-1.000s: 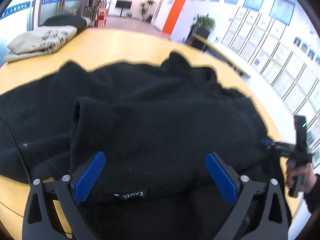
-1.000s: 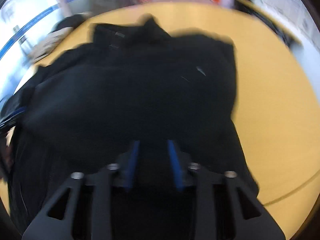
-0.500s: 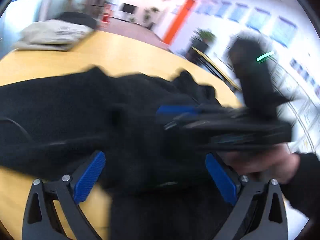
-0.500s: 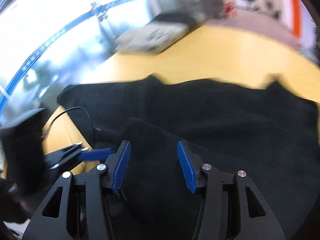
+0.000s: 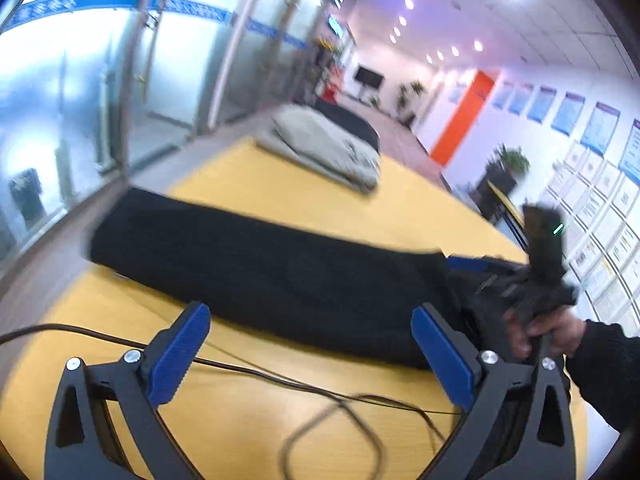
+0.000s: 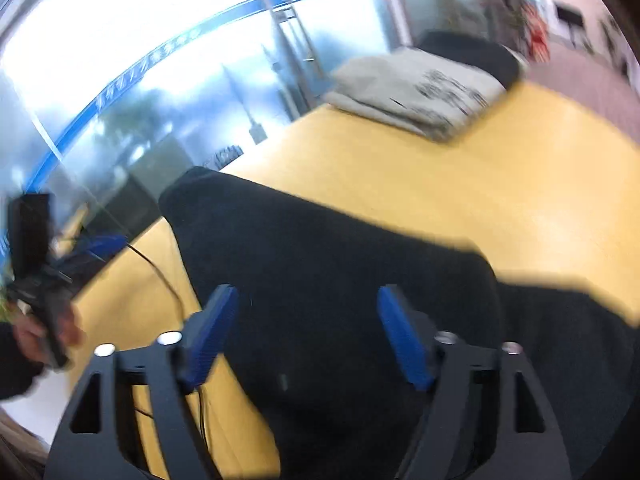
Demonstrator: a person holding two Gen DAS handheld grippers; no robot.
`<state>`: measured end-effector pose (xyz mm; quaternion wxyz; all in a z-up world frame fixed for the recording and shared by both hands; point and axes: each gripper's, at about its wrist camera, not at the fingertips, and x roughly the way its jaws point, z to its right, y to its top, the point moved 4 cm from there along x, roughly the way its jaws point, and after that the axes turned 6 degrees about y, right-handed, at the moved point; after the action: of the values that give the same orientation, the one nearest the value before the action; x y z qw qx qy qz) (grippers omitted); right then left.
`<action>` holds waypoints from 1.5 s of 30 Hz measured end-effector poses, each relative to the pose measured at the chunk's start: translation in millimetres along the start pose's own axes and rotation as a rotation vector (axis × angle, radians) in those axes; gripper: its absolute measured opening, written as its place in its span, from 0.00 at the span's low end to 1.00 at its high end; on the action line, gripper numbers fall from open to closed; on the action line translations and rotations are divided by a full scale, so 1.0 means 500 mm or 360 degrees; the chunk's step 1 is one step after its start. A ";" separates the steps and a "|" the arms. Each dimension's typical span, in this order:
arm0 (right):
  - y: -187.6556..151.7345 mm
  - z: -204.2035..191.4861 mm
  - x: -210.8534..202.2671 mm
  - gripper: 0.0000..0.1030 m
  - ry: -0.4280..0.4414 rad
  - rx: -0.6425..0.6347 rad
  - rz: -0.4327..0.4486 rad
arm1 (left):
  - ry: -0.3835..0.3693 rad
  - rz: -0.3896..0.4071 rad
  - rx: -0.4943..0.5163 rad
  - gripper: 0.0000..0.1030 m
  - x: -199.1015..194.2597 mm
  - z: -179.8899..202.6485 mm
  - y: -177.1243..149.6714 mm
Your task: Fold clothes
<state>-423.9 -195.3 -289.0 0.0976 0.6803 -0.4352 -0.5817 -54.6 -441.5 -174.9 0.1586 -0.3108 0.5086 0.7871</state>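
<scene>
garment (image 5: 280, 276) lies across the table (image 5: 280, 196); folded clothes (image 5: 328, 148) beyond at twelve o'clock; cable (image 5: 280, 380) at six.

A yellow wooden table (image 5: 280, 196) with a rounded edge carries everything. A black garment (image 5: 272, 276), folded into a long band, lies across it from the left edge toward the right. Nearer than the garment, a thin dark cable (image 5: 280, 380) trails over the bare top and curls into a loop. At the far end sits a folded beige garment (image 5: 328, 148) with dark print, and just behind it a folded black one (image 5: 352, 120).
</scene>
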 end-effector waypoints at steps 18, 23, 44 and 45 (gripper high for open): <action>-0.076 -0.266 0.229 0.05 0.0053 -0.0553 -0.0277 | 0.0231 0.0127 -0.0167 1.00 -0.188 -0.188 0.003; -0.047 -0.282 0.242 0.19 0.0053 -0.0476 -0.0213 | 0.0229 0.0101 -0.0114 1.00 -0.181 -0.170 -0.011; -0.178 -0.344 -0.145 0.68 -0.0227 0.0055 0.0229 | 0.0276 -0.0346 -0.0751 1.00 0.160 -0.300 -0.034; -0.180 -0.348 -0.173 0.68 -0.0231 0.0078 0.0236 | 0.0290 -0.0342 -0.0738 1.00 0.168 -0.298 -0.034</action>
<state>-223.6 -144.8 -232.6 0.0918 0.6045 -0.5044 -0.6097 -59.7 -573.8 -284.7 0.1194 -0.4606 0.2912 0.8299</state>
